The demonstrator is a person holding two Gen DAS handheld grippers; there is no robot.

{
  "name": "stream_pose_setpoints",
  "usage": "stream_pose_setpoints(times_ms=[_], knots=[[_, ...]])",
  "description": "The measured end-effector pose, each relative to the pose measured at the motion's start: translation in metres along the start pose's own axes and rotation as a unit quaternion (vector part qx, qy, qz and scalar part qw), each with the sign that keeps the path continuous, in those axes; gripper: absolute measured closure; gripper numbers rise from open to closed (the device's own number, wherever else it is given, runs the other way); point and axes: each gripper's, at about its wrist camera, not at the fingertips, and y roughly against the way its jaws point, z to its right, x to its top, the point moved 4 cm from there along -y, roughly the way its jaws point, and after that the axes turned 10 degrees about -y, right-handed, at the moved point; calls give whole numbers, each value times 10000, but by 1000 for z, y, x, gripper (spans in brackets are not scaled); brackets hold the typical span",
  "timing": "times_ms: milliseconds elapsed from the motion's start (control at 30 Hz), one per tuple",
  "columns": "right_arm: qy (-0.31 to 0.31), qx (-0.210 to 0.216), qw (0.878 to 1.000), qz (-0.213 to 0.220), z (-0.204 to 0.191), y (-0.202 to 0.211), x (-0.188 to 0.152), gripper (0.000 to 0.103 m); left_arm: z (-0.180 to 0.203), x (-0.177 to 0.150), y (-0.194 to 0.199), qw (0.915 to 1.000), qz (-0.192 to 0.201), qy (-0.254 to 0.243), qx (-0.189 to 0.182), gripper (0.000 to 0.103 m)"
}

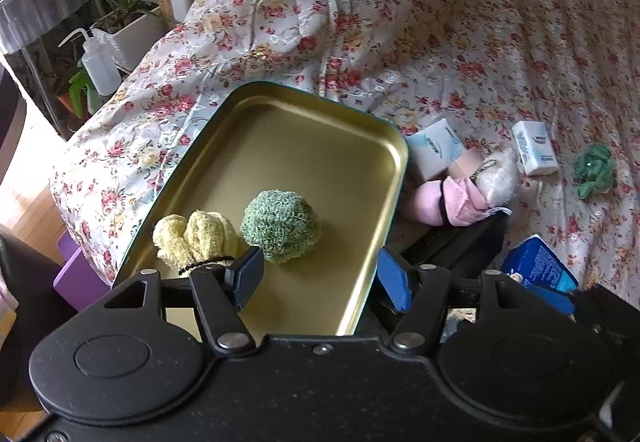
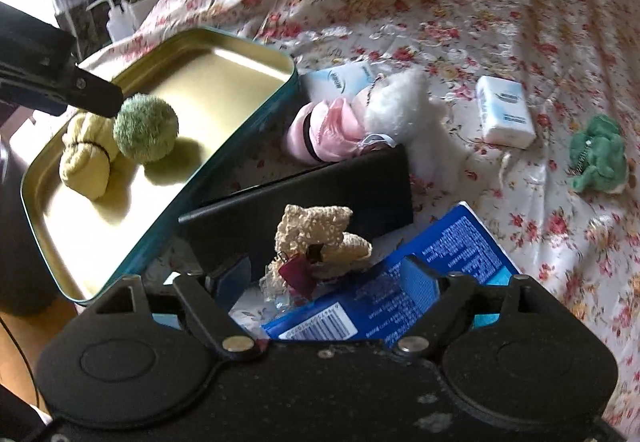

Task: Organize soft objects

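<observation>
Two soft items already in the tin tray (image 1: 320,146): yellow bundle (image 1: 196,238), tied with a black band, and green ball (image 1: 280,226), touching side by side near the tray's near-left corner.

Left hand-held gripper (image 1: 320,278): jaws spread wide, nothing between them. Left pad hangs just over the yellow bundle's band, right pad outside the tray's right rim. Green ball sits just ahead, between the pads.

Right hand-held gripper (image 2: 332,278): also wide open and empty. Directly ahead, near the pads, a beige knitted piece (image 2: 320,238) with a dark red binder clip, lying against a black flat case (image 2: 320,194) and a blue box (image 2: 400,282). Tray is off to its left.

Further ahead and right on the floral bed (image 2: 480,22): pink-and-white plush (image 2: 360,118), two tissue packs (image 2: 506,110), green plush (image 2: 598,154) far right.

Judgement: likely step is the right one picking the beige piece.
- Come down over the knit body, not the clip, which may slip or snag.
- Close gently; the knit should compress, so seat deep before lifting.
- Lift clear of the case edge, then carry left over the rim.
- Set down in bare tray floor ahead of the green ball.
- Draw the left one aside first, to avoid a clash over the tray.
</observation>
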Motion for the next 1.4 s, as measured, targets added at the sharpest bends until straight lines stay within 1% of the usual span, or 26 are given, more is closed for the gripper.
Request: stream_pose_setpoints(times_ms=[133, 333, 433, 500, 533, 633, 767, 867, 933, 1033, 1133, 1233, 1400], knots=[[13, 45, 9999, -127, 3, -11, 1, 21, 2, -2, 3, 10000, 16, -80, -38, 43], [51, 79, 10000, -30, 2, -12, 2, 22, 5, -9, 10, 9996, -2, -164, -210, 43], [152, 52, 9999, 20, 0, -12, 2, 28, 6, -14, 12, 9995, -42, -192, -257, 43], [266, 50, 9996, 55, -3, -12, 1, 38, 8, -18, 13, 9992, -75, -200, -327, 44], [313, 67, 9995, 54, -4, -12, 0, 49, 9, -20, 13, 9991, -95, -212, -354, 44], [324, 94, 9994, 81, -3, -11, 0, 50, 13, -26, 15, 9988, -125, -259, -393, 44], [61, 263, 9996, 113, 5, -5, 3, 52, 22, -34, 17, 9982, -157, -319, -479, 44], [-170, 358, 9988, 284, 13, 5, 9, 52, 33, -39, 19, 9969, -181, -454, -615, 44], [-364, 458, 9974, 414, 21, 13, 12, 52, 42, -41, 19, 9959, -176, -619, -638, 44], [-673, 587, 9941, 611, 34, 25, 16, 52, 55, -45, 18, 9937, -174, -871, -688, 44], [-983, 652, 9893, 858, 48, 37, 19, 52, 66, -50, 15, 9912, -266, -1005, -822, 44], [-1273, 641, 9832, 1138, 62, 48, 23, 52, 77, -60, 9, 9884, -410, -1111, -955, 44], [-1564, 471, 9733, 1612, 79, 68, 25, 52, 98, -82, -4, 9825, -726, -1334, -1076, 44]])
